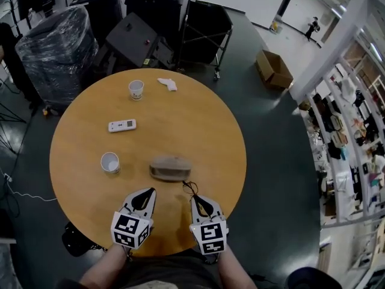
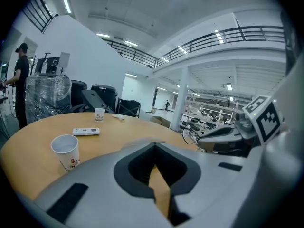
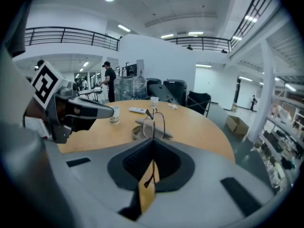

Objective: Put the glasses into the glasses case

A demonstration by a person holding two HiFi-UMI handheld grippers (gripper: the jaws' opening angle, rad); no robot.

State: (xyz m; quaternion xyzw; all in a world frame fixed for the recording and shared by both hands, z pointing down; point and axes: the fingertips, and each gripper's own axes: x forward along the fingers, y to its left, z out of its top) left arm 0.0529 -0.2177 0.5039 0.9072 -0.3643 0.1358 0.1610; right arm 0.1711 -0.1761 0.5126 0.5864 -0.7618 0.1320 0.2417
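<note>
**Right gripper** [image 3: 152, 139]: Your right gripper is pressed closed on the glasses [image 3: 153, 122]. A thin dark-rimmed lens stands up beyond the tips, and a slim temple arm runs back through the hollow between the jaws. You hold it low over the near edge of the worktop [image 1: 198, 119].

**Left gripper** [image 2: 153, 144]: The jaws are pressed together with their tips meeting, and nothing sits between them. It lies alongside the right gripper over the same near edge.

**Glasses case** [image 1: 170, 168]: One grey-brown oblong case lies flat on the worktop. It is just beyond both grippers and roughly midway between their tips, near the glasses but apart from them. A darker strip runs along the side facing you. It may be an open mouth, though the head view is too small to settle that.

**Paper cup, near** [image 1: 110, 162]: A white cup stands upright to the left of the case.

**Remote control** [image 1: 122, 125]: A white remote lies flat beyond the near cup.

**Paper cup, far** [image 1: 136, 89]: This cup stands upright toward the far edge.

**Crumpled white cloth** [image 1: 168, 83]: It sits just right of the far cup.
</note>
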